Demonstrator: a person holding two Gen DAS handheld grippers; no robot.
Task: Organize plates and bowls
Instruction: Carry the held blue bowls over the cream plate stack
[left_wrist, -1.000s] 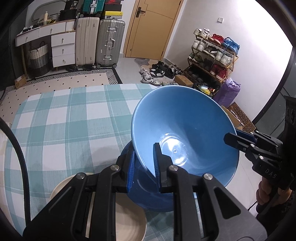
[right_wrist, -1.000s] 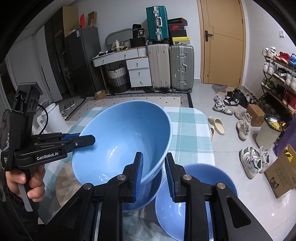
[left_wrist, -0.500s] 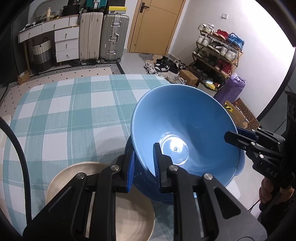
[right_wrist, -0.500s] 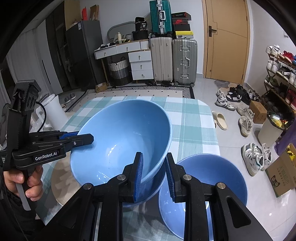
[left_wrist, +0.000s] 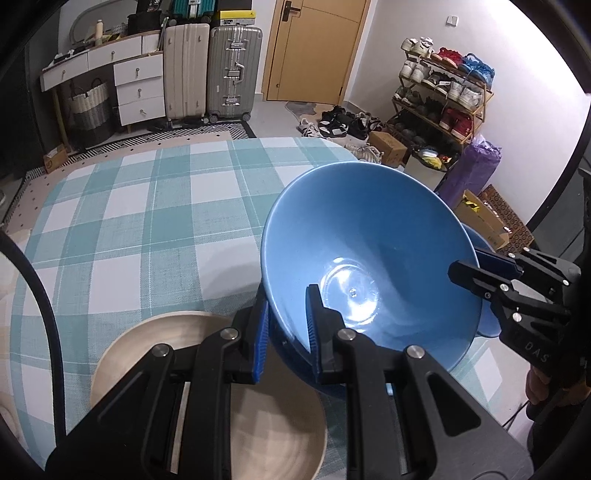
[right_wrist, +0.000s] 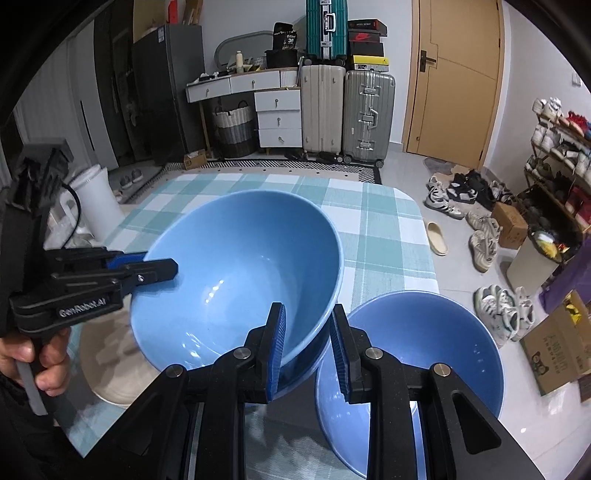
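Blue bowl empty, clamped by both claws, above another blue bowl

Held bowl: we see it glossy blue, deep, tilted, nested over a darker blue bowl beneath.
Second bowl: blue, upright, empty, just beside on the checked cloth.
Plate: we see it beige, shallow, beside the stack.

Two black handheld grippers, the left gripper and right gripper, have ribbed blue finger pads and silver screws. White lettering (partly blurred) marks each side; a black cable trails left.
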